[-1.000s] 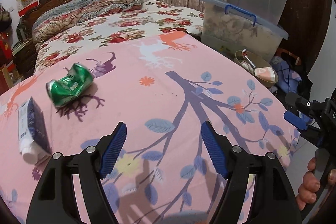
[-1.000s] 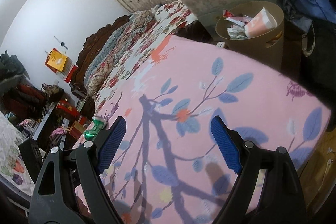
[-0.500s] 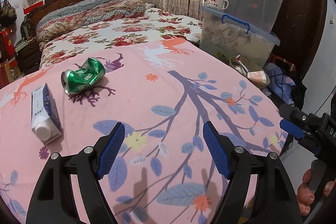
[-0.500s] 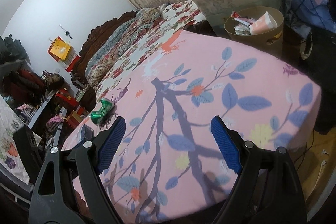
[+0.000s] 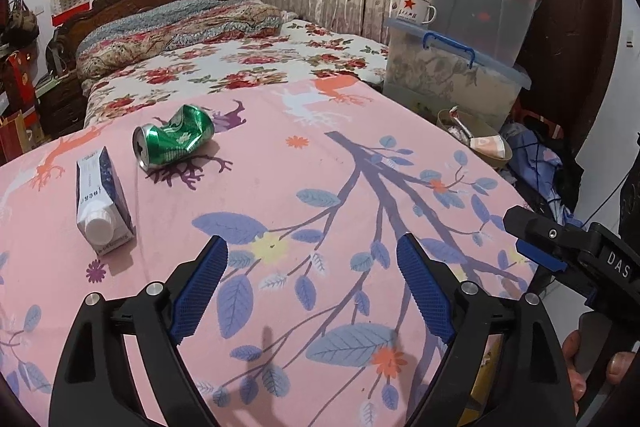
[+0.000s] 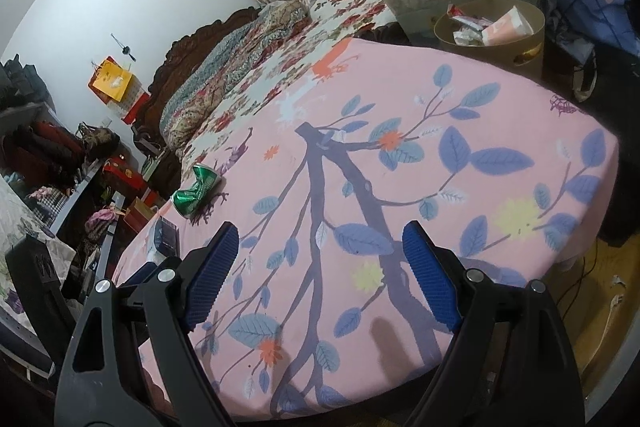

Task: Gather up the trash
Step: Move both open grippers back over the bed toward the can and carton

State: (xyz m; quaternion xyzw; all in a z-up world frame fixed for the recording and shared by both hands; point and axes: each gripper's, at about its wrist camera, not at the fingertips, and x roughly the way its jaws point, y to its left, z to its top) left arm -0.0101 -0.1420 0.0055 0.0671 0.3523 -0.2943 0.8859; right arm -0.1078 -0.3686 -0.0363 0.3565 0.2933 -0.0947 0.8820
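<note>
The left claw point(image 5: 312, 291) hangs released over the pink, leaf-printed worktop point(image 5: 360, 211), its blue pads wide apart with nothing between them. At about ten o'clock from it lies a crushed green can point(image 5: 173, 137) on its side, open end toward the camera. Just beside the can, at its seven o'clock and not touching it, a white and dark blue carton point(image 5: 102, 201) lies flat with its white cap facing the claw. Off the worktop's far right edge, at about two o'clock, stands a tan waste bin point(image 5: 478, 143) with paper scraps inside, next to stacked clear storage boxes point(image 5: 460, 67).

The right claw point(image 6: 320, 275) is likewise released and empty, held above the near edge of the worktop point(image 6: 460, 187). In its view the green can point(image 6: 195, 191) sits at ten o'clock, the carton point(image 6: 165, 239) nearer, partly hidden behind the left pad. The waste bin point(image 6: 516, 47) stands at one o'clock beyond the worktop's far corner, a flowered bed point(image 6: 280, 67) behind.
</note>
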